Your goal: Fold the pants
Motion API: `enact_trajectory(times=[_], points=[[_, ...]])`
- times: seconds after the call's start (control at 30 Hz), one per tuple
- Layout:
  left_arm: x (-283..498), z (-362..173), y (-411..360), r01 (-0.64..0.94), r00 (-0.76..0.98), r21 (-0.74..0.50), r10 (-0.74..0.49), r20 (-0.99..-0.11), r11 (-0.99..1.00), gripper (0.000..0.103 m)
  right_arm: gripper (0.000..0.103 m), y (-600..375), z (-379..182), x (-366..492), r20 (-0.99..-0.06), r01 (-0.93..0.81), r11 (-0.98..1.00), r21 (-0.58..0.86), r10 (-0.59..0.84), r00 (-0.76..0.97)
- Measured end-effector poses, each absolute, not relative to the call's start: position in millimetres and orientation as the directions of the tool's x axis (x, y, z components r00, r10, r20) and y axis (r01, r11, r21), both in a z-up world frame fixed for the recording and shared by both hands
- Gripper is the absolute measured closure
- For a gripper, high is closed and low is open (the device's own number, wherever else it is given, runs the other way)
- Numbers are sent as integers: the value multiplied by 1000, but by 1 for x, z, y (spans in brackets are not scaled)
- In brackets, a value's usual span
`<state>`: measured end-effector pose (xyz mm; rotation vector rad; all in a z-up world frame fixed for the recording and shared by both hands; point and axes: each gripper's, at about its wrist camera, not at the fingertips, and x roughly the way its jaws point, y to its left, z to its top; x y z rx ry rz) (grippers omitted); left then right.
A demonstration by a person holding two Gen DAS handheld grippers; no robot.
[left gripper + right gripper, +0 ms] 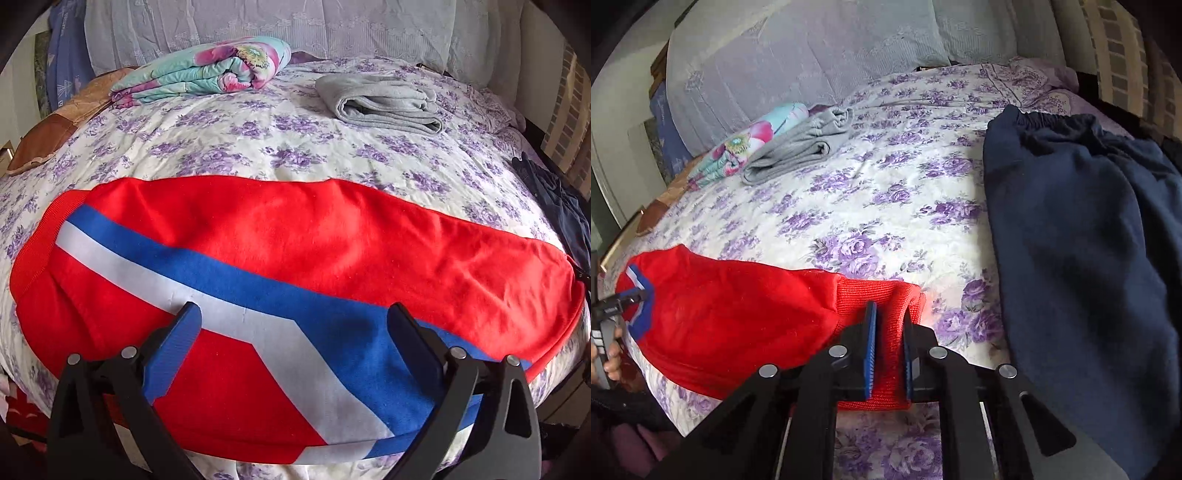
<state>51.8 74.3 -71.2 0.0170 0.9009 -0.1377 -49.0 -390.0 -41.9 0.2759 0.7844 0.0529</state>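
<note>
On the floral-quilted bed (886, 206), right claw (889, 349) clamps the red fleece pants' (314, 236) ribbed cuff (886, 314); left claw (293, 319) gapes above the stripe. Keep the cuff taut and carry it squarely across.

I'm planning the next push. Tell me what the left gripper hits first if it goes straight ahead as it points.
The left gripper, jaws wide open, sits low over the red pants, so it would likely meet their fabric first; the folded grey garment lies well beyond. Depth is uncertain.

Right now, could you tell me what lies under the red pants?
The red pants lie on the purple-flowered bedspread, which shows all around them. Whatever sits directly beneath the fabric is covered.
</note>
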Motion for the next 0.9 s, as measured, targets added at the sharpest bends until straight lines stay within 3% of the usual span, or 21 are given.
enact_trajectory(times=[0.03, 0.07, 0.1, 0.13, 0.3, 0.4, 0.57, 0.63, 0.67, 0.73, 0.9], points=[[50, -73, 72, 127, 617, -23, -97, -781, 992, 5, 86, -392, -40, -53, -683, 71, 959, 276, 144, 716], [48, -74, 69, 131, 623, -2, -84, -778, 991, 5, 66, -394, -38, -57, -685, 102, 958, 267, 114, 720], [47, -74, 67, 137, 623, 11, -78, -778, 990, 5, 38, -397, -34, -64, -684, 144, 956, 255, 73, 726], [45, -74, 65, 144, 622, 11, -82, -779, 990, 5, 31, -401, -28, -74, -665, 167, 948, 272, 60, 744], [31, -62, 66, 172, 621, -53, -150, -769, 984, 5, 26, -396, -25, -111, -616, 160, 833, 530, 249, 747], [23, -54, 61, 194, 640, -49, -164, -751, 980, 5, 26, -370, -46, -104, -634, 156, 800, 580, 323, 702], [18, -45, 67, 197, 645, -77, -188, -741, 977, 5, 29, -349, -60, -79, -581, 142, 811, 567, 272, 768], [16, -43, 78, 176, 647, -96, -189, -739, 980, 5, 59, -343, -65, -72, -571, 131, 806, 577, 283, 770], [14, -43, 85, 163, 648, -109, -189, -738, 981, 5, 84, -341, -65, -70, -554, 111, 788, 605, 317, 770], [11, -40, 102, 134, 651, -142, -196, -733, 981, 5, 84, -324, -46, -74, -566, 114, 851, 512, 235, 790], [-1, -25, 146, 61, 686, -204, -190, -702, 977, 5, 84, -226, 38, -57, -555, -29, 995, 98, 79, 828]])
